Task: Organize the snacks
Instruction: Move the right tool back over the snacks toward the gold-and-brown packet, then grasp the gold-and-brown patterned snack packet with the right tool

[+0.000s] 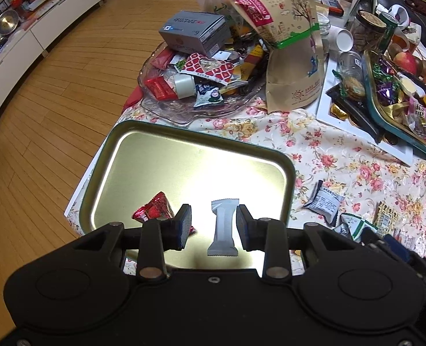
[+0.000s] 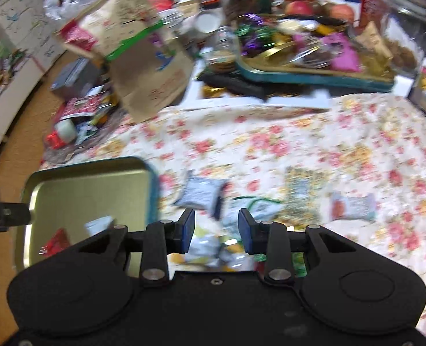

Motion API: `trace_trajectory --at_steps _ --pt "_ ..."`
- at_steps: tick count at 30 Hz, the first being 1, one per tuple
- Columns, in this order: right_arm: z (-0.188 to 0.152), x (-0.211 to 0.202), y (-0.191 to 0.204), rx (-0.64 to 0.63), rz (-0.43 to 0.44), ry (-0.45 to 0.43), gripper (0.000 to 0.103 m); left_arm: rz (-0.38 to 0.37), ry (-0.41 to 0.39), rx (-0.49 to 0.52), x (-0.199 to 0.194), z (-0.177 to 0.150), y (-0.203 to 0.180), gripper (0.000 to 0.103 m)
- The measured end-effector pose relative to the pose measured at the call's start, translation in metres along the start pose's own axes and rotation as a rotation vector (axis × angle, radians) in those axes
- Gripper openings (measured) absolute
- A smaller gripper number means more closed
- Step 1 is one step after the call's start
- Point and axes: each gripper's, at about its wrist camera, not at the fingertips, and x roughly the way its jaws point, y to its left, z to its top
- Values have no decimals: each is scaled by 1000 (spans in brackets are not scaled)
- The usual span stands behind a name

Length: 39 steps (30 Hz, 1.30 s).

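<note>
The left gripper [image 1: 214,225] hung over the near end of the gold tray [image 1: 161,155], its jaws spread wide with nothing clamped; a white sachet [image 1: 223,229] lay on the tray between them and a red candy [image 1: 155,210] lay on the tray just left of its fingers. The right gripper [image 2: 216,227] stood open and empty just right of the tray, above a blurred heap of wrapped snacks [image 2: 210,248] on the floral tablecloth [image 2: 299,144]. Beyond the tray stood a brown paper snack bag [image 1: 287,43].
</note>
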Motion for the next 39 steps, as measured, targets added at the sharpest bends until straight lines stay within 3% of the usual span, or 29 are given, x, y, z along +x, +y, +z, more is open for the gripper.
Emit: trace_trajectory --at_steps 3,6,12,17,23,27,33,39 --pt "0 -1 -10 -2 -116 -46 35 -4 -8 18 -3 -1 -8 43" --pt "3 1 -26 -6 -149 -39 35 -11 -13 34 -6 -3 -17 43" --pt "9 2 -72 111 -101 27 32 -21 -12 59 -10 -5 -36 43" --pt "11 3 -101 141 -102 38 30 -35 -14 71 -14 -6 -53 43" --pt "11 8 -134 215 -65 112 28 -61 -18 112 -19 -10 -75 43" --pt "16 6 -154 248 -67 106 26 -74 -16 139 -20 -12 -85 43" --pt "38 8 -158 200 -82 101 26 -85 -5 158 -19 -15 -92 43" --pt "47 29 -136 195 -2 130 26 -86 12 142 -15 -12 -91 43"
